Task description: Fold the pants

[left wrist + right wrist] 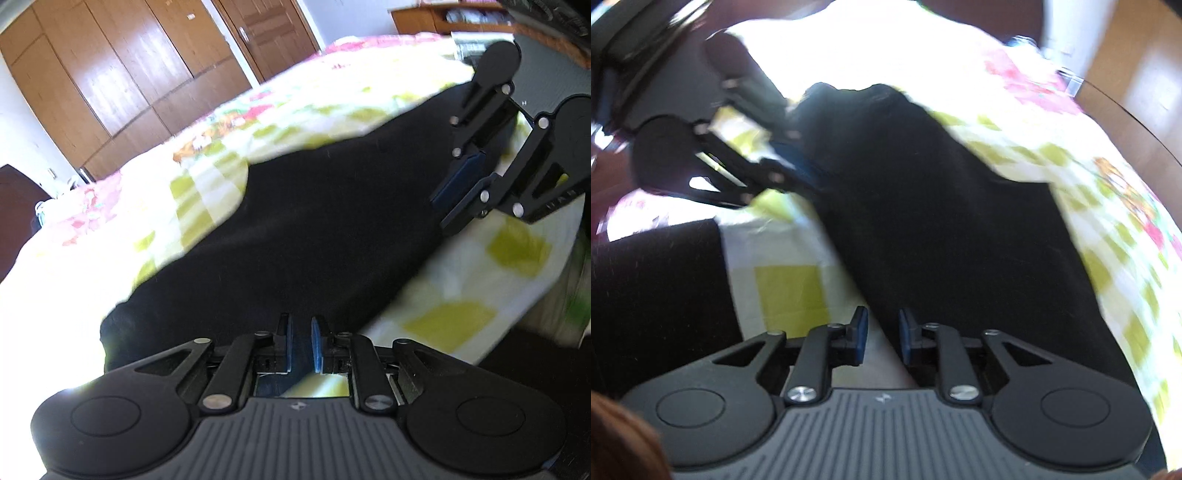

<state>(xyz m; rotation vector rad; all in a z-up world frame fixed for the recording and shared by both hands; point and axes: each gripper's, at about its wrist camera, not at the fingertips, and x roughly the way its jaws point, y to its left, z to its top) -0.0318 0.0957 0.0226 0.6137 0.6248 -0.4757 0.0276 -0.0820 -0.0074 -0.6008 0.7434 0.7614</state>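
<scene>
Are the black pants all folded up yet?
Not neatly: the black pants lie in a long strip across the checked bedspread.

Black pants (314, 221) lie spread lengthwise across the flowered, checked bedspread (229, 122)

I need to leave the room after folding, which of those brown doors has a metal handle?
The panelled door at the top, right of the plain wardrobe doors; only it shows a silver handle.

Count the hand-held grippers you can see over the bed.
2. The left hand-held gripper sits at the black pants' near end; the right hand-held gripper is at their far edge.
</scene>
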